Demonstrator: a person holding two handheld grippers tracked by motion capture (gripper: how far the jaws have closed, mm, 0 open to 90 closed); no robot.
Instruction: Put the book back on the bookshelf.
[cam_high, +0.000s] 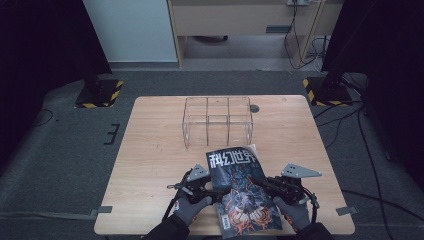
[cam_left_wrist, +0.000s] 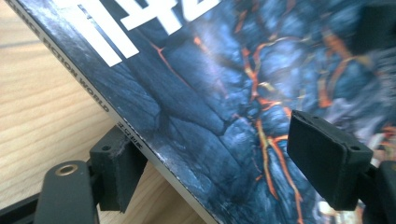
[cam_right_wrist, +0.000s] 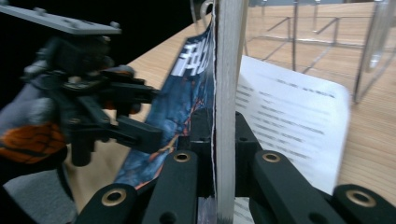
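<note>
A magazine (cam_high: 242, 187) with a dark cover, orange cracks and white characters is held tilted above the near edge of the wooden table (cam_high: 150, 165). My right gripper (cam_high: 257, 181) is shut on its right side; in the right gripper view the pads (cam_right_wrist: 245, 140) pinch the edge-on pages (cam_right_wrist: 229, 70). My left gripper (cam_high: 217, 192) is open at the spine. In the left gripper view one finger (cam_left_wrist: 116, 163) sits under the spine and the other (cam_left_wrist: 322, 158) stands off above the cover (cam_left_wrist: 210, 84). A white printed page (cam_right_wrist: 289, 121) lies flat to the right.
A clear acrylic organizer (cam_high: 217, 122) with several compartments stands at the table's middle back, with a small dark disc (cam_high: 254, 108) beside it. Two black stand bases with yellow-black stripes (cam_high: 100, 92) (cam_high: 325, 90) sit on the floor beyond the far corners. Cables trail at the right.
</note>
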